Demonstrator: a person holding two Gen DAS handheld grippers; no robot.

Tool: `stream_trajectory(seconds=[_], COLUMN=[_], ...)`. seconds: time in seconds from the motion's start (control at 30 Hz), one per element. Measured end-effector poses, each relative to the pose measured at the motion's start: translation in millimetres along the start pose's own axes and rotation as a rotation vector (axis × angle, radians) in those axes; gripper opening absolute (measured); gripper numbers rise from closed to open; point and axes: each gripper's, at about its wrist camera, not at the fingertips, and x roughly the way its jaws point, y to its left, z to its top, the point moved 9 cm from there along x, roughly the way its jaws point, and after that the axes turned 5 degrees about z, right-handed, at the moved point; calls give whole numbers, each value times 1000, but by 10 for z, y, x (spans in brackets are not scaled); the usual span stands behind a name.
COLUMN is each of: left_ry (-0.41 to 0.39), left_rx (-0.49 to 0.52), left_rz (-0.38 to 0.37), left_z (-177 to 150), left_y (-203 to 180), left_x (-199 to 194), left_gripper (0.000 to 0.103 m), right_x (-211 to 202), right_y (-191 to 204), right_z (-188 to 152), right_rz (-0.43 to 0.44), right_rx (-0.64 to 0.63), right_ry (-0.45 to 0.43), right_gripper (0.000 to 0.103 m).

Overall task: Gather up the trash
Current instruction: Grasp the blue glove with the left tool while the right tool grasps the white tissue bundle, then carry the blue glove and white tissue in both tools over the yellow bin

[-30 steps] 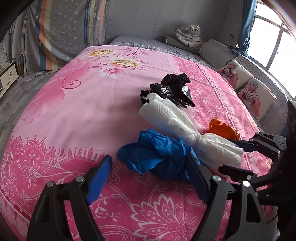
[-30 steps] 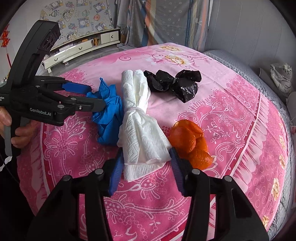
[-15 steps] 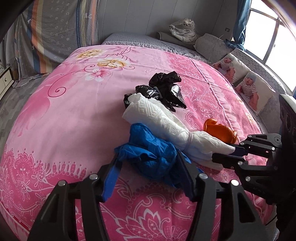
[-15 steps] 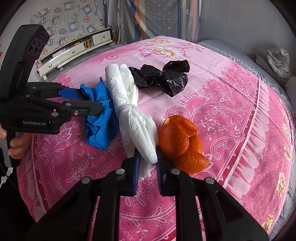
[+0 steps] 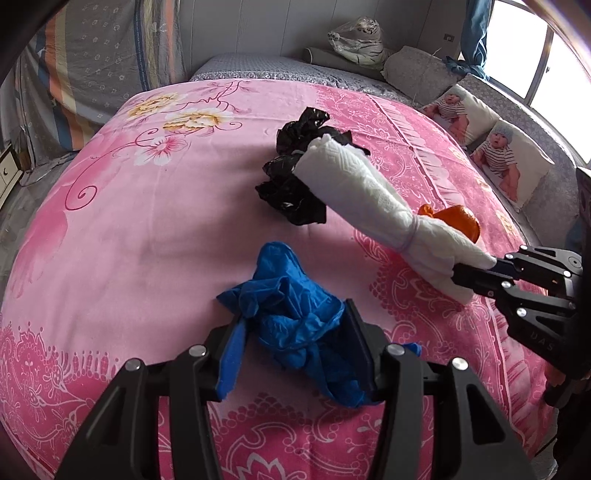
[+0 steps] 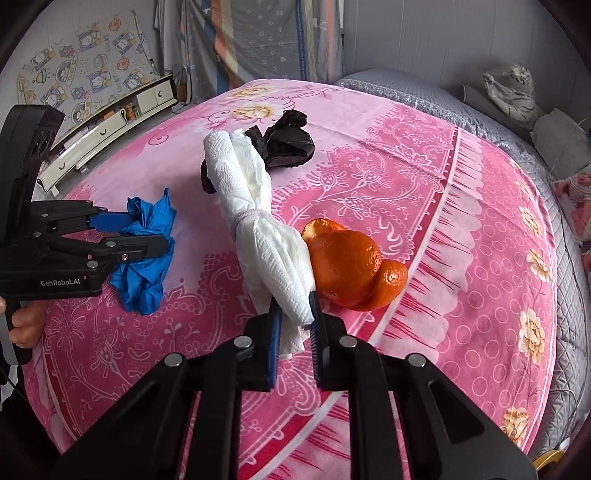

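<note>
A crumpled blue glove [image 5: 291,314] lies on the pink bed cover; my left gripper [image 5: 291,332] is shut on it, seen also in the right wrist view [image 6: 146,236]. My right gripper [image 6: 293,306] is shut on the near end of a white tied paper-towel bundle [image 6: 255,218] and holds it lifted at a slant; the bundle also shows in the left wrist view [image 5: 369,192]. A black plastic bag [image 5: 295,184] lies behind the bundle. Orange peel [image 6: 351,269] lies on the cover just right of the bundle.
The pink flowered bed cover [image 5: 129,221] fills both views. Grey pillows and baby-print cushions [image 5: 509,155] line the far right side. A plush tiger in plastic [image 5: 354,35] sits at the headboard. A white low cabinet [image 6: 118,110] stands beyond the bed.
My left gripper closed on the blue glove. My right gripper closed on the white bundle's end and raised it off the cover, away from the glove.
</note>
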Motion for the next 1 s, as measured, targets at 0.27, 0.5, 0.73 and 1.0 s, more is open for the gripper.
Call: stream_trajectory(seconds=[0.27, 0.5, 0.73, 1.0], left_ry=[19, 28, 6, -148], left_rx=[67, 127, 147, 198], left_rz=[18, 6, -37, -103], left_z=[24, 62, 165, 416], left_y=[-235, -514, -827, -1261], left_x=[71, 133, 7, -608], left_gripper=[40, 33, 23, 22], right_x=[-180, -471, -931, -1632], right_y=[-232, -438, -708, -919], right_z=[-16, -22, -58, -206], right_rz=[-25, -56, -101, -178], right_rx=[58, 106, 165, 220], right_ry=[-44, -108, -193, -306], right_gripper=[13, 13, 13, 13])
